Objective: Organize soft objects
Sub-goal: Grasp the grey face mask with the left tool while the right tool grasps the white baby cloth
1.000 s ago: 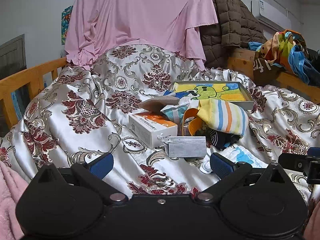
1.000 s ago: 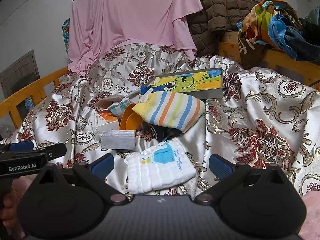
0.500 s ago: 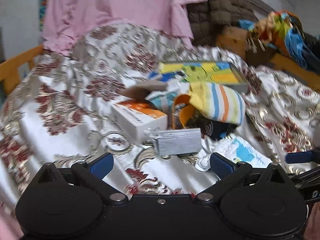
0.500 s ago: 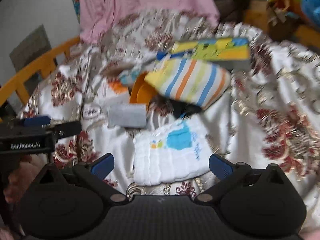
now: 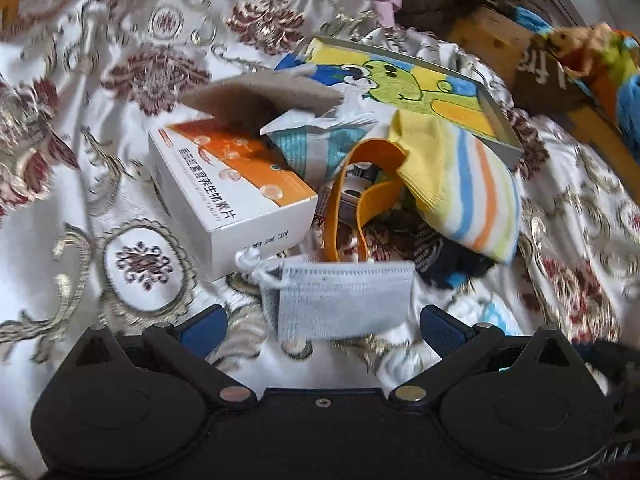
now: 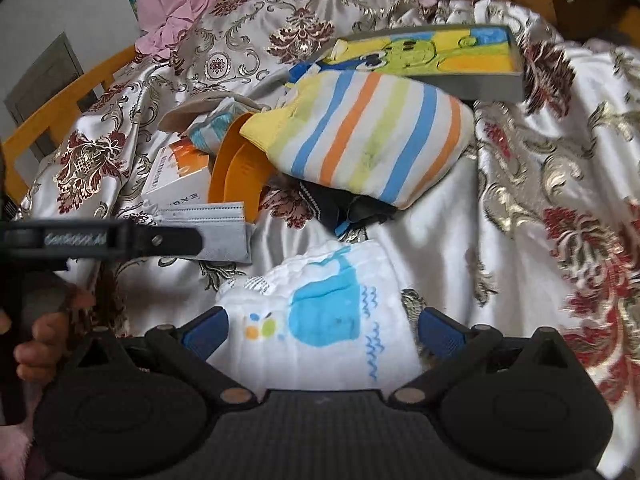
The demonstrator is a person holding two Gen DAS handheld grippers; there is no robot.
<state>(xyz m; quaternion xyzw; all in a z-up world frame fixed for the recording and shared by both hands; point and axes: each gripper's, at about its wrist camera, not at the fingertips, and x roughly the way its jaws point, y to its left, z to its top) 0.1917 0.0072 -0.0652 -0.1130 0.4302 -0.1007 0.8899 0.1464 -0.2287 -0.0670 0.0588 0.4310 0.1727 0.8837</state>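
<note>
Both your grippers have come in low and close over the last second; the pile that sat well ahead now fills each view. That reads as the approach ending and two first picks being lined up, nothing sorted yet.

Left gripper (image 5: 322,326): jaws wide, empty. The grey mask (image 5: 346,298) lies flat on the bedspread (image 5: 60,208) just ahead, its near edge reaching in between your fingertips. Its ear loops bunch at the left end, against the white-and-orange box (image 5: 228,200).

Right gripper (image 6: 322,330): jaws wide, empty. The whale cloth (image 6: 320,320) sits folded between the blue pads (image 6: 206,330), neither pad clearly touching it.

Pile behind: striped sock (image 5: 460,188) draped over an orange strap (image 5: 344,200), a dark sock (image 6: 340,204) under it, the picture tray (image 6: 496,88) at the back, tilted on the folds.

Pose: both tools point forward and angled down at the bed, side by side. From the right view your left tool crosses the left edge over the mask, your hand (image 6: 38,344) wrapped on its handle.

Judgement: the cloth is thick enough to pinch; the mask is thin and may slide on satin.
</note>
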